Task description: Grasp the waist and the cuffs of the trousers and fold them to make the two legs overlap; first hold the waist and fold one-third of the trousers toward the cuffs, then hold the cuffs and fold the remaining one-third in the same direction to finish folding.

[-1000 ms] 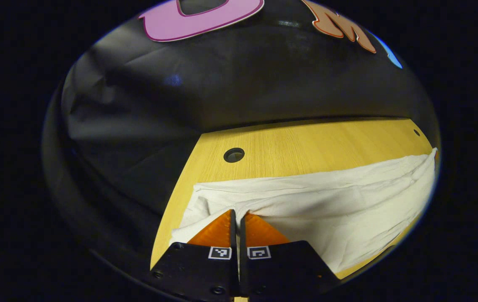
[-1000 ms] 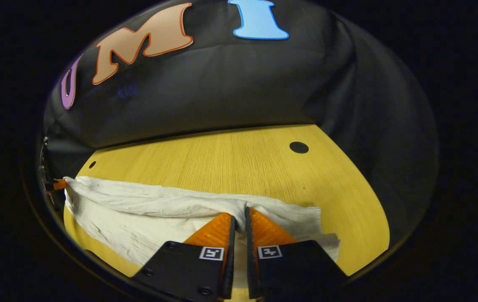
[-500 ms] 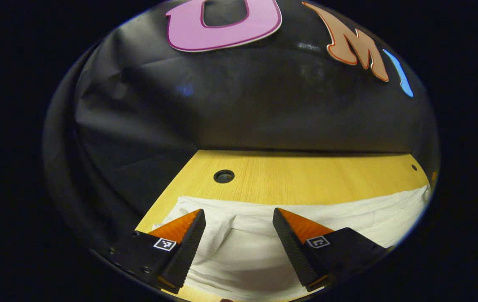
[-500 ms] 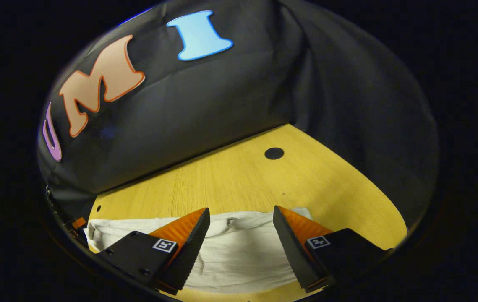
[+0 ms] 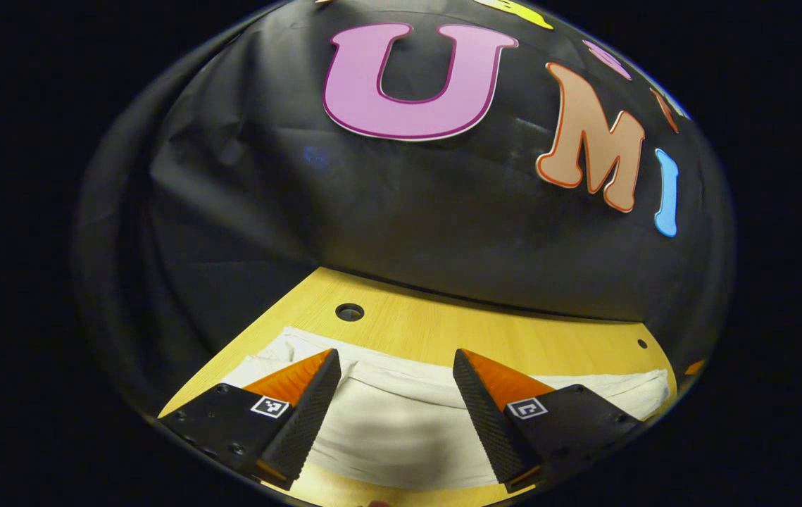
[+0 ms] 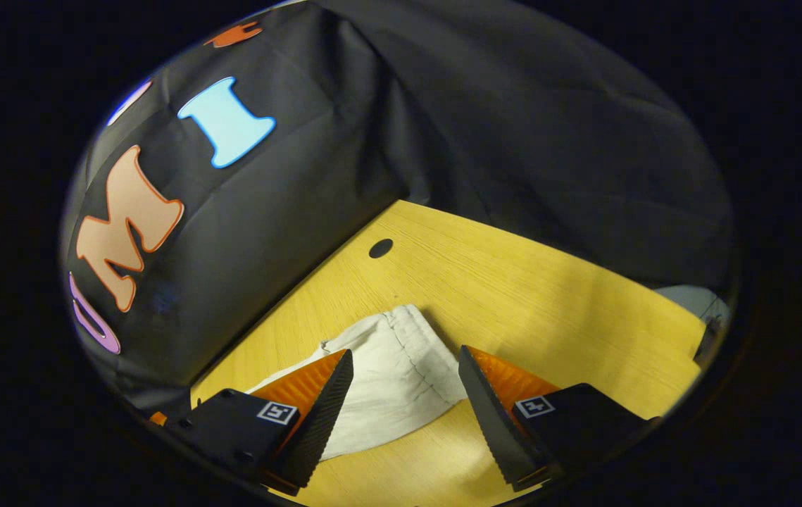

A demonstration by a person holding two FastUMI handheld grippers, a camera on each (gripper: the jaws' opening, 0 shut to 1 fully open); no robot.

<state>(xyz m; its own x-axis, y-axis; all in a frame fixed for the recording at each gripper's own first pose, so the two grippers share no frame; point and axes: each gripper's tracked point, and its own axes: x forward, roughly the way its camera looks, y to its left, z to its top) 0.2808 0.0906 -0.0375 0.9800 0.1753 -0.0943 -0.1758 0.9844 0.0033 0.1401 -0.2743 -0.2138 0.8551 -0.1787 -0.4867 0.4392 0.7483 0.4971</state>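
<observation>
The white trousers (image 5: 401, 415) lie flat on the wooden bench (image 5: 513, 345); the left tool (image 5: 395, 370) hangs wide above them, holding nothing. The right tool (image 6: 404, 370) gapes wide over their end (image 6: 393, 352); black cloth walls the bench.

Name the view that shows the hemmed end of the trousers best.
The right gripper view: the trousers end there in a stitched hem, lying between the open right gripper. The left gripper view shows a long wrinkled stretch without a clear hem.

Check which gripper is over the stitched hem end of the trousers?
The right gripper: a stitched hem of the trousers lies between its open fingers. The left gripper, also open, sits over plain cloth with no end seam visible.
</observation>
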